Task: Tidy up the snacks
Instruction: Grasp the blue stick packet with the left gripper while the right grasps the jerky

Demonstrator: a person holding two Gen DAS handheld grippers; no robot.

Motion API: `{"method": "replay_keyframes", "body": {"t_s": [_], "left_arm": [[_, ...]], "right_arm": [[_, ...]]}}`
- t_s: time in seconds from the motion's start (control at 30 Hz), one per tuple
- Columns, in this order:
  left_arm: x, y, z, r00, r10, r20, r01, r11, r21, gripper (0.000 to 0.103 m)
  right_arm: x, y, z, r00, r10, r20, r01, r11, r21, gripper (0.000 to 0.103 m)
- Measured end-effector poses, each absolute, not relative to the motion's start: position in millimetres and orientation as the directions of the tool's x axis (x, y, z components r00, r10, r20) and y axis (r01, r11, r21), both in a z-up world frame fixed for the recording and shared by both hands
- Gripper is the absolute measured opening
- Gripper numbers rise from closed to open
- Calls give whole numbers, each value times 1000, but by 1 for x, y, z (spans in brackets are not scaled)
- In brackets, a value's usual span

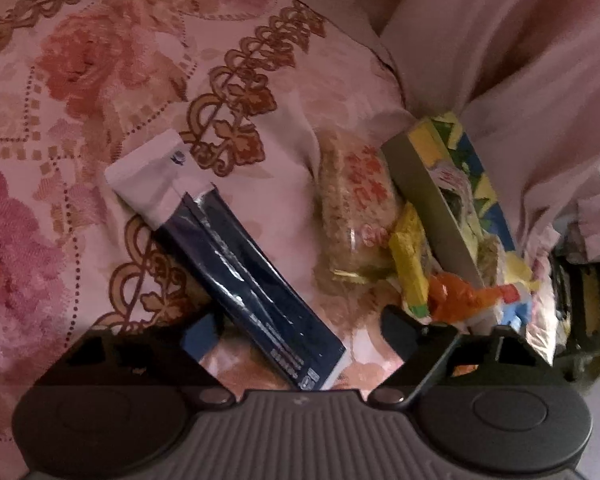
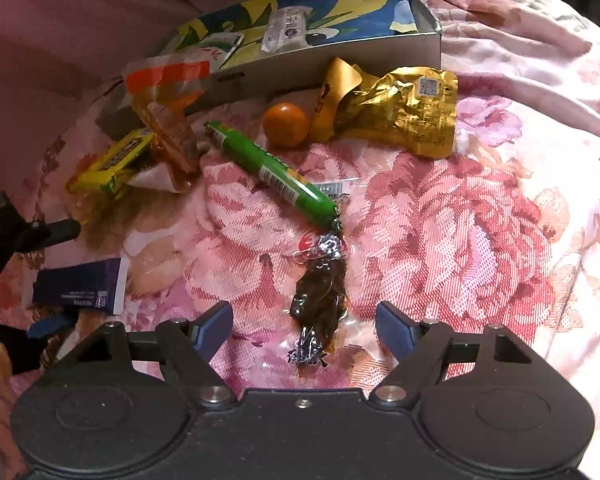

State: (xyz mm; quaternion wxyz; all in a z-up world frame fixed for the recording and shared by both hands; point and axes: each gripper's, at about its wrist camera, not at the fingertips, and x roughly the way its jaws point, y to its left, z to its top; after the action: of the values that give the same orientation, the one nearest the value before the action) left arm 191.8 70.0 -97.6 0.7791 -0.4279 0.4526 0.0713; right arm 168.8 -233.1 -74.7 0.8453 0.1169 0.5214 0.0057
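Barely started tbh: most snacks are still lying loose on the floral bedspread (image 2: pixel 440 220), only a couple sitting in the box (image 2: pixel 340 46) at 12 o'clock. Left gripper (image 1: pixel 300 332) is hovering open around the dark blue packet (image 1: pixel 256 280), right gripper (image 2: pixel 304 322) open around the brown snack pouch (image 2: pixel 320 304).

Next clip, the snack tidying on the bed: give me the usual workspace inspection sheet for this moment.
Surface: floral bedspread, rumpled.
Job's things: box tilted against the bedding; green sausage stick, orange fruit, gold pouch, dark clear-wrapped snack, yellow pack, dark blue packet, rice cake pack lying loose.
Clutter: nothing seen.
Grippers: left gripper open astride the dark blue packet; right gripper open astride the dark clear-wrapped snack.
Cables: nothing seen.
Surroundings: pink bedding.
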Motion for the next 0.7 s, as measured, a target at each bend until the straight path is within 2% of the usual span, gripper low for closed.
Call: {"method": "replay_keyframes", "body": {"t_s": [0.1,0.27,0.33,0.47,0.7], "left_arm": [[193,67,-97,569,-221,-792,-521,648,-555,62],[187,74,-99,571,-204,-795,-548,626,-554,44],[185,75,-100,574,-203,-793,-549,623,-557,42],[183,72,-99,586,-208,-783,-531,631,-565,37],[178,68,-98,596,-237,-767,-505,633,-587,29]], "right_arm": [[168,-230,-74,458,117,-881,100,978,182,80],[168,-222,-73,455,61,-888,71,992,105,76],[167,-220,-73,463,43,-886,66,994,82,71],[166,-221,-72,478,21,-878,64,996,59,54],[165,-220,-71,484,20,-875,55,997,54,50]]}}
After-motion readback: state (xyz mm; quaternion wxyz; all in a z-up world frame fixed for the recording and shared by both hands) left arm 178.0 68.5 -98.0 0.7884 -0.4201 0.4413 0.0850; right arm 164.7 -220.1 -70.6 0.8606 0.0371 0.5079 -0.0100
